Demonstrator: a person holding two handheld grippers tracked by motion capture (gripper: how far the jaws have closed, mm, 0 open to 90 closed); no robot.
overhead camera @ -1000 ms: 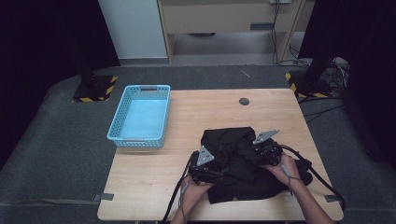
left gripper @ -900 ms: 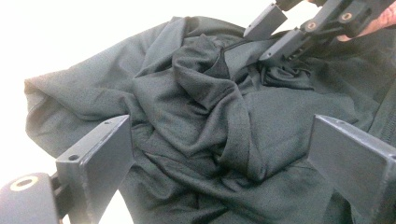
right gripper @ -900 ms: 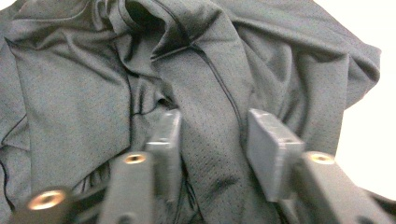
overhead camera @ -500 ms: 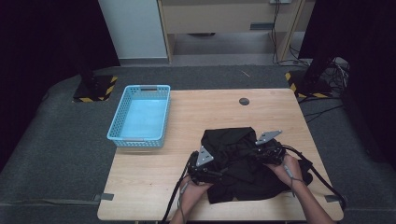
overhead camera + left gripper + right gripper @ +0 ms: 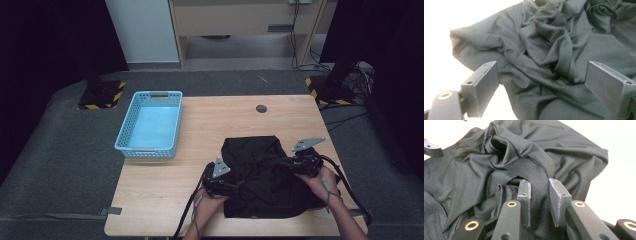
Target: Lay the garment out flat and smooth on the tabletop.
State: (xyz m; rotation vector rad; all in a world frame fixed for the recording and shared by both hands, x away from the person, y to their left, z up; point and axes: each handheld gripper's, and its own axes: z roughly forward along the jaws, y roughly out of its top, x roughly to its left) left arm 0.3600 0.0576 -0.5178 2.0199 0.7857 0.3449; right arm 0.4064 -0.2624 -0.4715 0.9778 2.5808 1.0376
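A crumpled black garment lies on the near right part of the wooden table. My left gripper rests at the garment's left edge. In the left gripper view its jaws stand wide apart over the cloth; they have just been closing a little, and the pads do not press on it. My right gripper is at the garment's right side. Its jaws have just been closing, and they pinch a ridge of the mesh fabric between them.
An empty blue basket stands on the table's left edge. A small dark round disc sits near the far edge. Black cables trail off the right side. One jaw of the other gripper shows far off in the right gripper view.
My right gripper has moved to the right and a little up, and the garment's right side has shifted with it. The left gripper has stayed where it was.
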